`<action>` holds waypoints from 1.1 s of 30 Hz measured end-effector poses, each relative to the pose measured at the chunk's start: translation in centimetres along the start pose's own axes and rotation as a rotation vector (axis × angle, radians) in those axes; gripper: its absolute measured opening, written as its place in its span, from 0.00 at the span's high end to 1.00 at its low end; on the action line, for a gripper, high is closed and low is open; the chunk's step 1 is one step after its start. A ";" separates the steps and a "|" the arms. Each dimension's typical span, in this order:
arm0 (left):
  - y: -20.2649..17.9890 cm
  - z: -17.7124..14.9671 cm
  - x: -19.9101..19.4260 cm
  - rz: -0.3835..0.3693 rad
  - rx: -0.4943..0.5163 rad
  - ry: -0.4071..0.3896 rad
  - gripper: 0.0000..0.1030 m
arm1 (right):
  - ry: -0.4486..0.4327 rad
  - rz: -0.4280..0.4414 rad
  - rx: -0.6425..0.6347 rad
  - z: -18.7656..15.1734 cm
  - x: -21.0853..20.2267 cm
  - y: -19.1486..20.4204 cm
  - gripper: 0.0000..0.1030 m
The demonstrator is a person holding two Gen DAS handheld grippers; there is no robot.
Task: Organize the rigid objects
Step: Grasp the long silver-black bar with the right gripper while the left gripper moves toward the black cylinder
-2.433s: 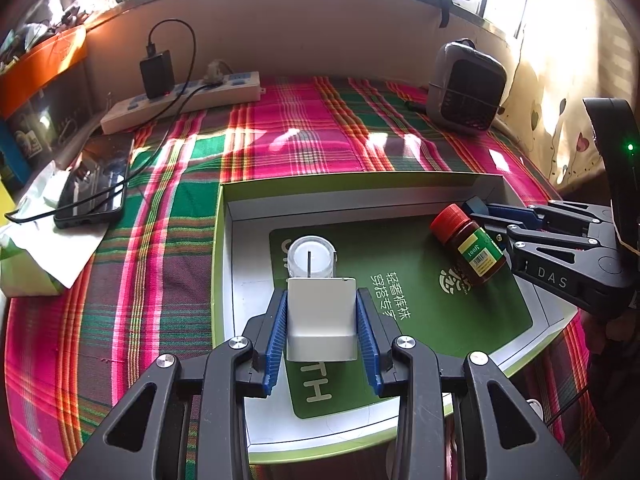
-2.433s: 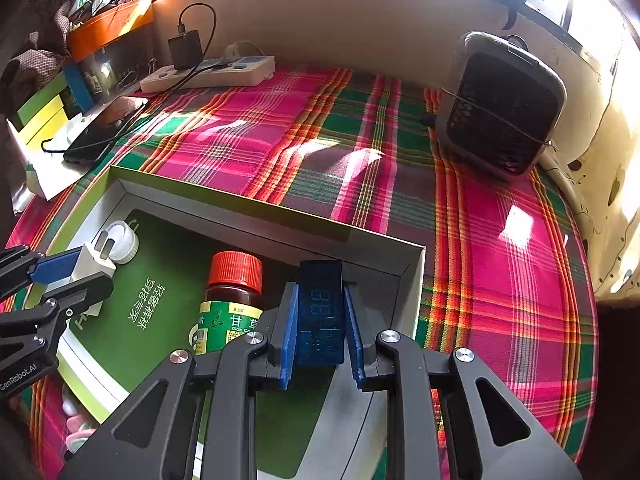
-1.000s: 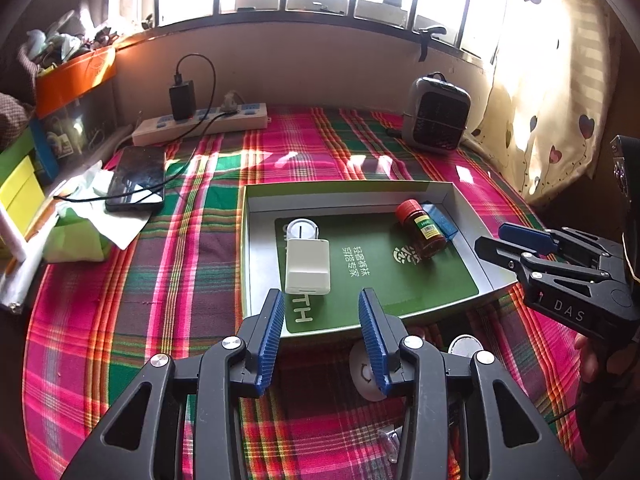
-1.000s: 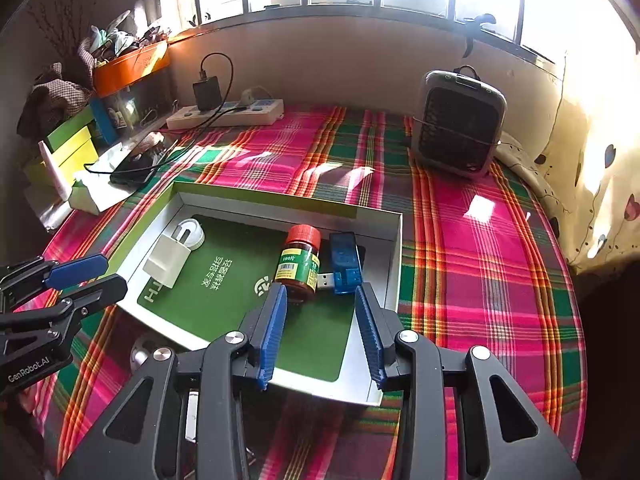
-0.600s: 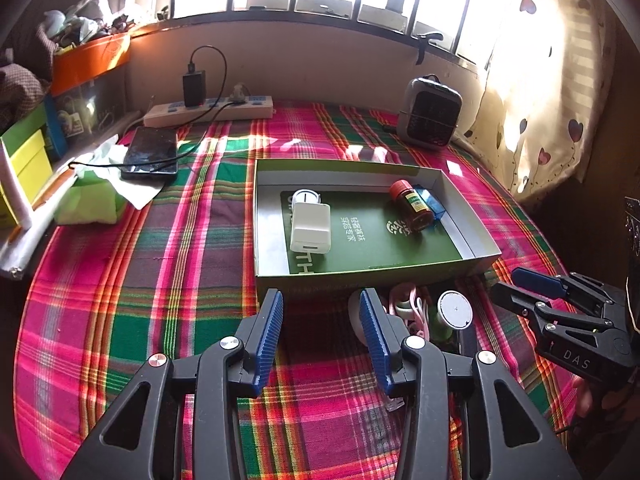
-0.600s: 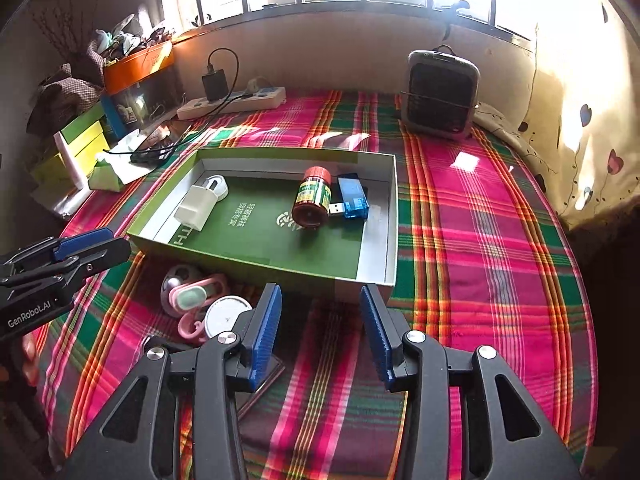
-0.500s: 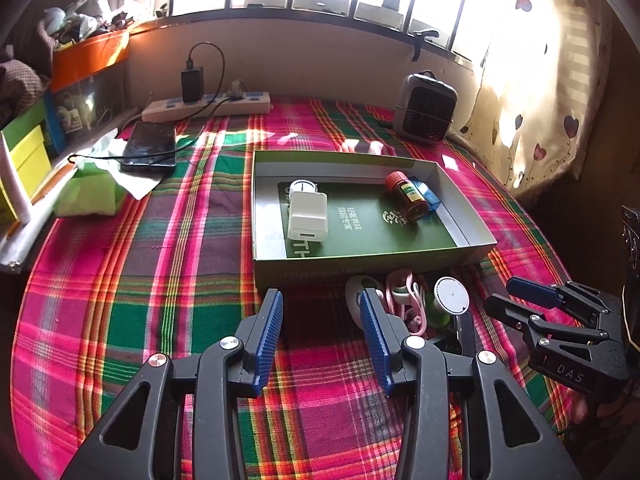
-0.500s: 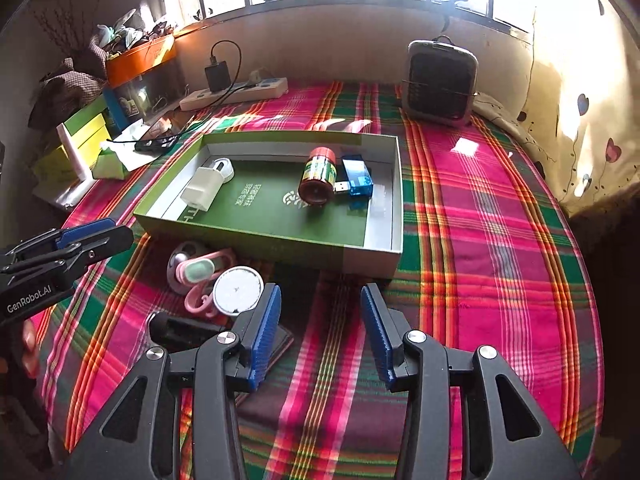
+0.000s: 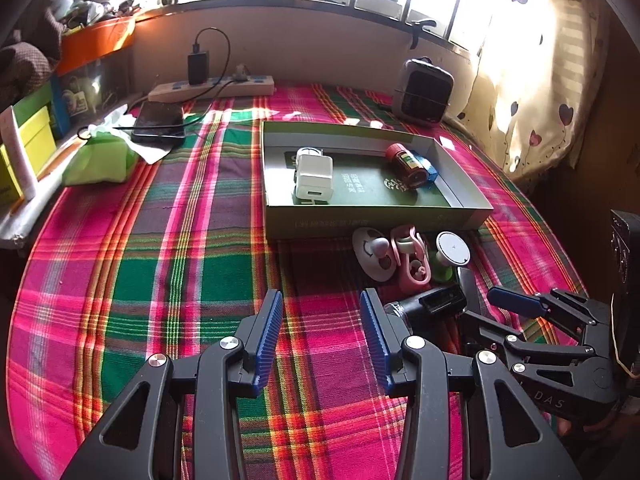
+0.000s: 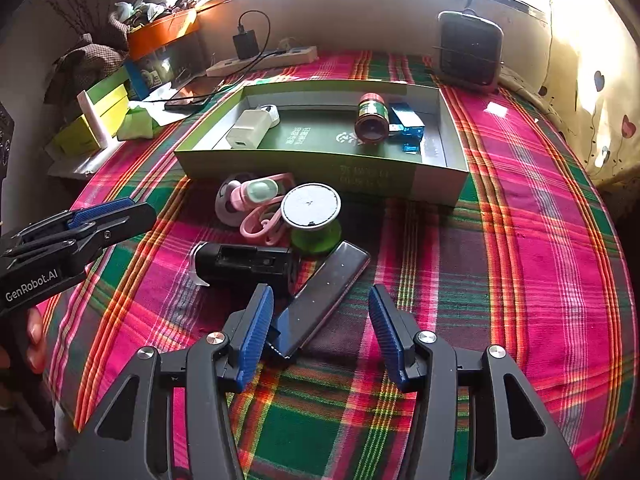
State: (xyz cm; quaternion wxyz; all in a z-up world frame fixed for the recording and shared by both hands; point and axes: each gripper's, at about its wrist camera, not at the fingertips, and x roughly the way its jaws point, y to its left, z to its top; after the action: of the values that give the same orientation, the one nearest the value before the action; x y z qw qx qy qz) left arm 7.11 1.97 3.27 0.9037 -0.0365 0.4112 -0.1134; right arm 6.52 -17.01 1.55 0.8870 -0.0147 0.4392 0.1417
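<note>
Between picks. Left gripper (image 9: 321,334) and right gripper (image 10: 321,330) both spread wide, empty. Charger (image 9: 314,178), bottle (image 10: 372,118) already in tray (image 10: 320,166), frame centre. Loose pile below tray; likely next: right closes on phone (image 10: 320,300), lower centre.

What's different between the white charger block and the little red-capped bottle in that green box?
The white charger block is boxy and plain; the red-capped bottle is round, dark and has a green label. The charger sits at the left end of the green box, the bottle toward the right end, beside a blue gadget. Both lie on their sides.
</note>
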 end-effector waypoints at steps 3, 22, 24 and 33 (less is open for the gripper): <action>-0.1 -0.2 0.0 -0.008 0.005 0.004 0.62 | 0.013 -0.030 0.001 -0.2 0.4 0.1 0.50; -2.9 0.0 1.5 -0.093 0.064 0.056 0.60 | -0.009 -0.111 -0.008 -0.2 0.6 -2.3 0.50; -3.1 0.0 1.7 -0.098 0.069 0.059 0.59 | -0.016 -0.110 -0.017 -0.1 0.7 -2.3 0.50; -4.1 0.0 2.4 -0.132 0.082 0.081 0.56 | -0.034 -0.111 0.004 -0.1 0.4 -3.6 0.71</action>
State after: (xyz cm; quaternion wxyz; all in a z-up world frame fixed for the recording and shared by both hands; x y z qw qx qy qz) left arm 7.88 -2.61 2.14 0.8776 -0.0221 0.4392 -0.1908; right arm 7.61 -20.37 0.81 0.9009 -0.0349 0.4229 0.0917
